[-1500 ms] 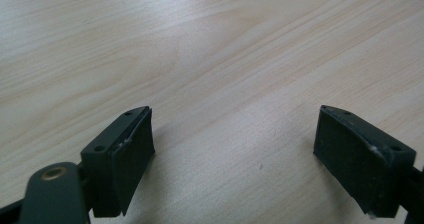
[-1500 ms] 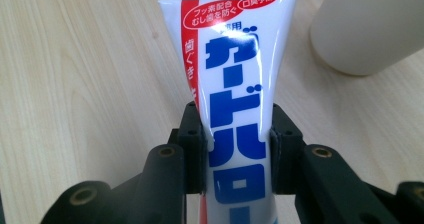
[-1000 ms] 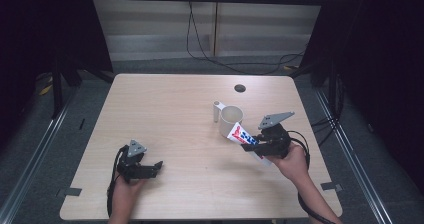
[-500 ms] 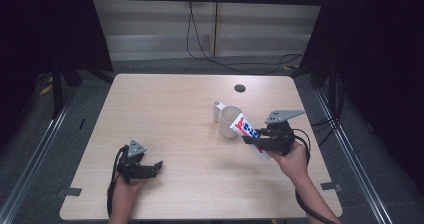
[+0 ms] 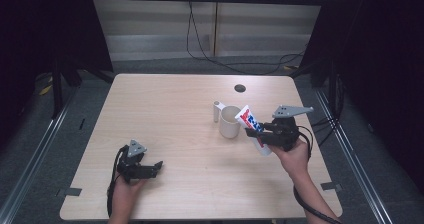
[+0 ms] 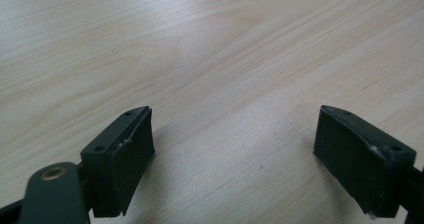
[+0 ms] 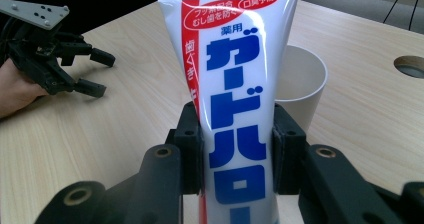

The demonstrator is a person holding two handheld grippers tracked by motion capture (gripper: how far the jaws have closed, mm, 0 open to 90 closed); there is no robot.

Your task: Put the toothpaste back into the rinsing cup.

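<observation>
right claw [image 7: 235, 144] clamped on toothpaste tube [image 7: 235, 84], crimped end up, tilted beside cup [image 5: 230, 121]; likely poised for dropping in | left claw [image 6: 235, 154] wide open, empty, parked low over table [image 5: 165, 109]

**Clearances and obstructions, table surface**

Table [image 5: 165, 109]: bare wood across the left half and the far edge.

Cup [image 5: 230, 122]: upright right of centre; small white post [image 5: 216, 111] just beside it at 10 o'clock.

Toothpaste tube [image 5: 251, 125]: clamped in the right gripper [image 5: 260, 135], tilted, its flat end near the cup rim at 3 o'clock, barring that side.

Round hole [image 5: 240, 88]: at 12 o'clock from the cup, well apart.

Left gripper [image 5: 156, 167]: jaws spread, at the near left; open lane between it and the cup.
</observation>
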